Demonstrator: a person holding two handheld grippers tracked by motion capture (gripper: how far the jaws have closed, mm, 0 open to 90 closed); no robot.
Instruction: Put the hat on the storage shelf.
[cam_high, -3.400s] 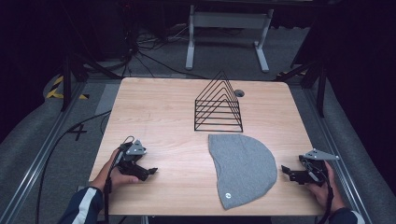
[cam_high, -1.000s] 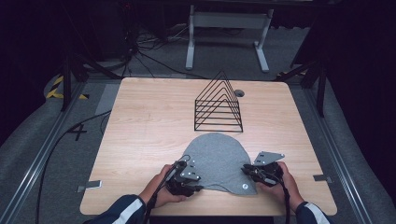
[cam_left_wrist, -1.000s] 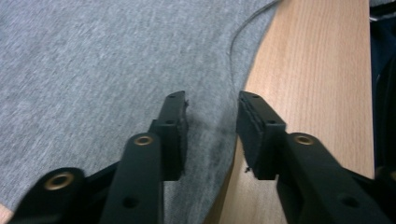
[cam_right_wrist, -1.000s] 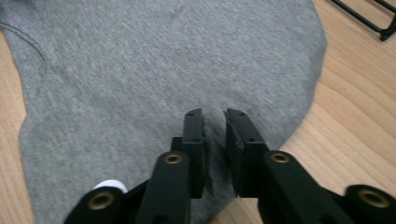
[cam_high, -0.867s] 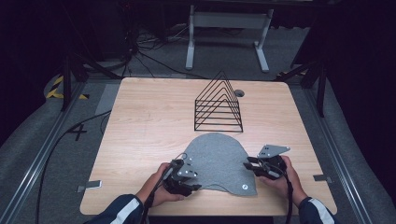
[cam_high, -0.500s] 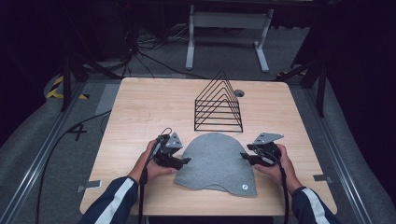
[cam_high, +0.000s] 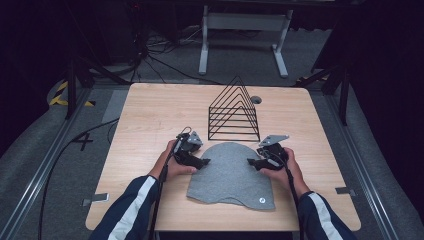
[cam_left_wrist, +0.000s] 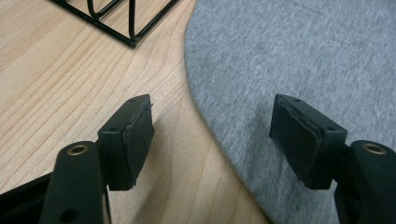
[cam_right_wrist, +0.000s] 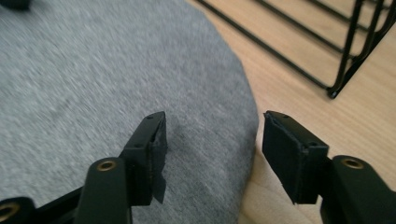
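A grey beanie (cam_high: 230, 175) lies flat on the wooden table (cam_high: 150, 115), crown toward the far side and brim toward the person. My left gripper (cam_high: 202, 161) is open at its left side. In the left gripper view the left gripper (cam_left_wrist: 212, 135) straddles the beanie (cam_left_wrist: 299, 60) edge, one jaw over wood and one over fabric. My right gripper (cam_high: 251, 161) is open at the beanie's right side. In the right gripper view the right gripper (cam_right_wrist: 212, 140) likewise straddles the beanie (cam_right_wrist: 116, 70) edge. Nothing is held.
A black wire rack (cam_high: 234, 112) stands just beyond the beanie's crown, close to both grippers; it shows as the rack (cam_left_wrist: 116, 18) and the rack (cam_right_wrist: 327, 46) in the gripper views. A small round hole (cam_high: 256, 100) sits behind it. Bare wood lies to the left.
The beanie went from the table's right to the middle, brim toward the person. In the last second both grippers moved from its near edge up along its sides toward the crown.
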